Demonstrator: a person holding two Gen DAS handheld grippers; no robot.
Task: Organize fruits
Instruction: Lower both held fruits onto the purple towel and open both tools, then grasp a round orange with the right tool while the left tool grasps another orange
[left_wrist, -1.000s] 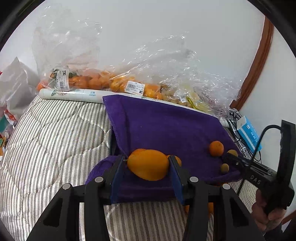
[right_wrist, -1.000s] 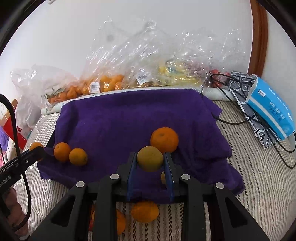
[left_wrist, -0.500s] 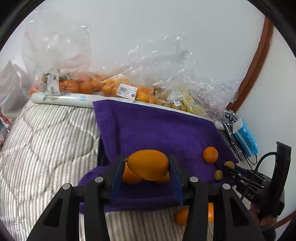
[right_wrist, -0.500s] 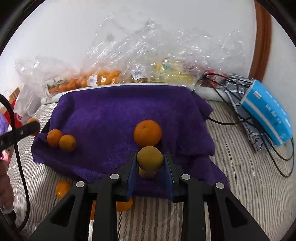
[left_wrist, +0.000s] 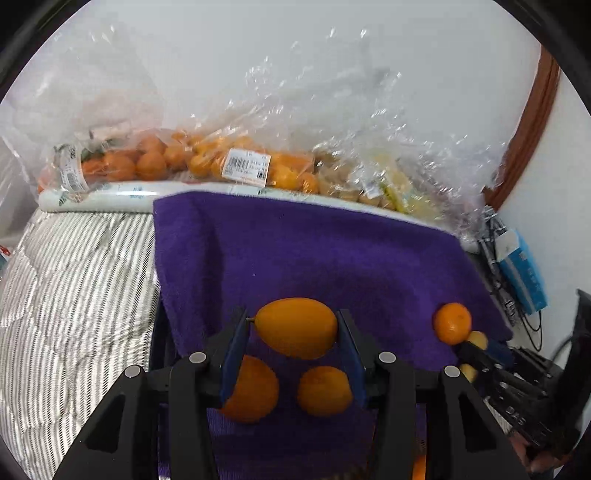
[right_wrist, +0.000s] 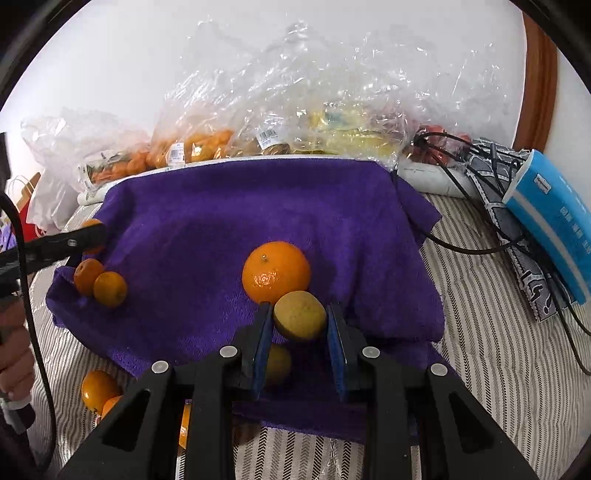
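Note:
My left gripper (left_wrist: 293, 326) is shut on an oval orange fruit (left_wrist: 296, 328), held above the purple towel (left_wrist: 303, 251). Two oranges (left_wrist: 253, 393) (left_wrist: 324, 390) lie on the towel right beneath it. My right gripper (right_wrist: 299, 315) is shut on a small yellow fruit (right_wrist: 300, 315), just in front of a large orange (right_wrist: 276, 271) on the towel (right_wrist: 236, 221). Another small yellow fruit (right_wrist: 277, 363) lies below the right gripper. The right gripper also shows in the left wrist view (left_wrist: 480, 349), beside an orange (left_wrist: 452, 323).
Clear plastic bags of oranges (left_wrist: 173, 162) and yellowish fruit (right_wrist: 340, 129) line the wall behind the towel. A blue tissue pack (right_wrist: 550, 218) and black cables (right_wrist: 465, 206) lie at right. Loose oranges (right_wrist: 98, 391) lie on the striped bedding (left_wrist: 74, 280) off the towel's front edge.
Both grippers have moved forward and lower over the towel, still holding their fruits. The large orange now sits just ahead of my right gripper; two oranges lie beneath my left.

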